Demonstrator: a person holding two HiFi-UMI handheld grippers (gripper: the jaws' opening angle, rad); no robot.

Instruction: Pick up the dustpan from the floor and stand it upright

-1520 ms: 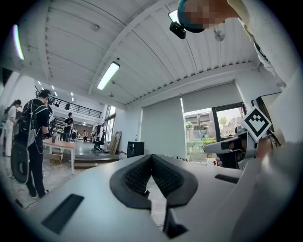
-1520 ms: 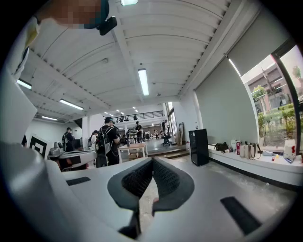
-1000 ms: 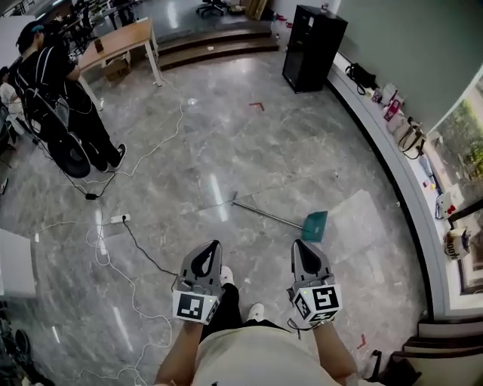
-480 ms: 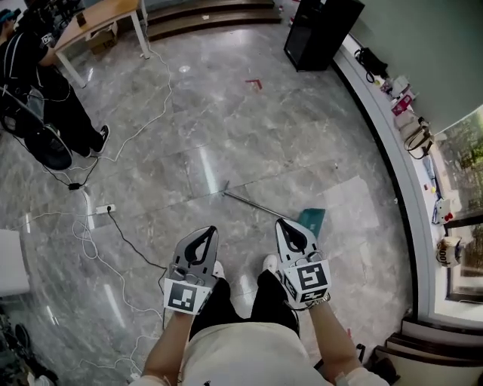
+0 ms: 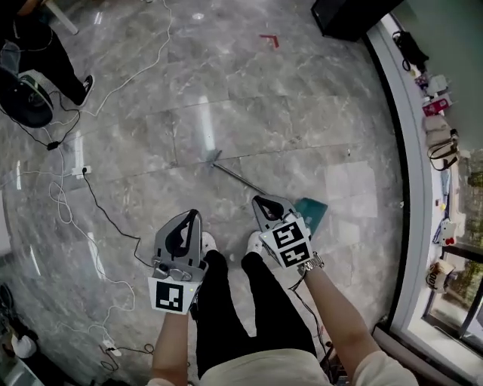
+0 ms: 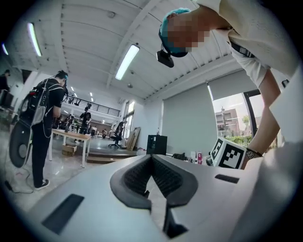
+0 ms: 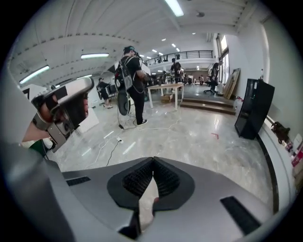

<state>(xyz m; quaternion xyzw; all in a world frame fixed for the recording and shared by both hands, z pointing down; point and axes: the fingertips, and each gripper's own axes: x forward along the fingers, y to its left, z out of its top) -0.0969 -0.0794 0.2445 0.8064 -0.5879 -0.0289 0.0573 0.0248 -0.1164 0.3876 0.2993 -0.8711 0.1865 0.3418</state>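
The teal dustpan (image 5: 312,212) lies flat on the grey marble floor, its long metal handle (image 5: 240,177) running up and left from it. My right gripper (image 5: 259,200) is shut and holds nothing; in the head view it hangs over the handle's lower end, just left of the pan, but its height above it cannot be told. My left gripper (image 5: 194,214) is shut and holds nothing, further left above bare floor. Neither gripper view shows the dustpan: the left gripper (image 6: 151,156) points across the room, and the right gripper (image 7: 153,159) points at the far floor.
White and black cables (image 5: 68,196) and a power strip (image 5: 81,171) trail over the floor at left. A person (image 5: 45,53) stands at the upper left with a round black device. A black cabinet (image 5: 351,15) and a ledge (image 5: 441,151) with bags line the right wall.
The view has moved forward and tilted down, so the dustpan is now closer. My right gripper has moved over the handle's end beside the pan. Both grippers stayed shut.
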